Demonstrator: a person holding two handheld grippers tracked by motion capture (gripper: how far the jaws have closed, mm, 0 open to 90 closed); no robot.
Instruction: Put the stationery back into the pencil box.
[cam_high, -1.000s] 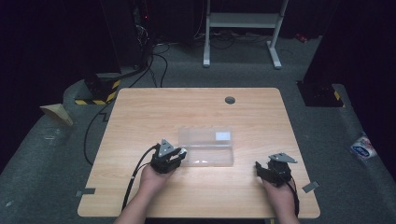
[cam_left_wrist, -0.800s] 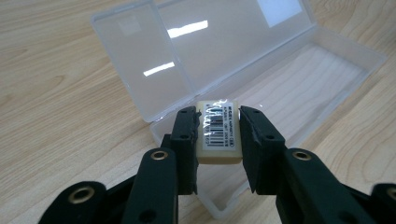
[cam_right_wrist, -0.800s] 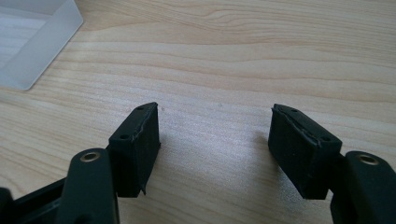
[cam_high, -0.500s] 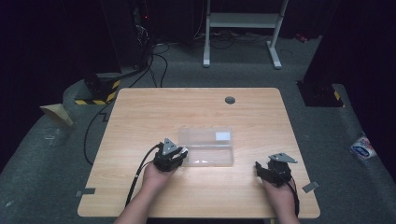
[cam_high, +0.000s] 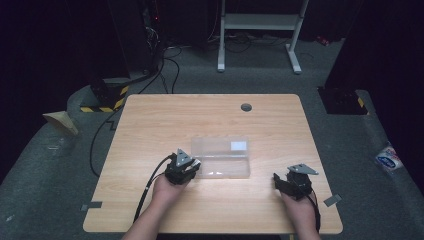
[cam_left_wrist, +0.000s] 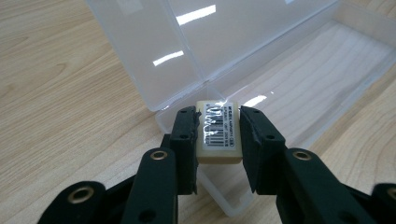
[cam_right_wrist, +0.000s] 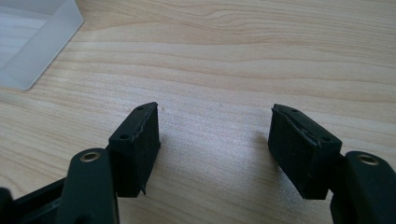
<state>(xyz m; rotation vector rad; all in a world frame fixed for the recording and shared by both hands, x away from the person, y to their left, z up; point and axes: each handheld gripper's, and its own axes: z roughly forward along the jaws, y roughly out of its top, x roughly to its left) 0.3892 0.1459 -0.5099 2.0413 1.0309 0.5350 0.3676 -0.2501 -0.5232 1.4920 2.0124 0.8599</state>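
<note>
Your left gripper (cam_left_wrist: 218, 135) clamps the eraser (cam_left_wrist: 217, 132) above the clear box's (cam_left_wrist: 299, 70) near corner; your right gripper (cam_right_wrist: 215, 149) gapes empty beside it.

left gripper (cam_left_wrist: 218, 140) clamps eraser (cam_left_wrist: 218, 133) | over clear box (cam_left_wrist: 299, 88) corner, probably above rim | lid raised

My pale wood-grain counter (cam_high: 150, 125) has a small round dark grommet hole (cam_high: 246, 107) near its far edge. Beyond it, on the grey carpeted floor (cam_high: 350, 150), stands a white metal frame on two feet (cam_high: 260, 22). Black cables (cam_high: 170, 65) trail to the far left, beside a yellow-and-black striped block (cam_high: 107, 97). A blue-and-white packet (cam_high: 389, 160) lies at the right.
</note>
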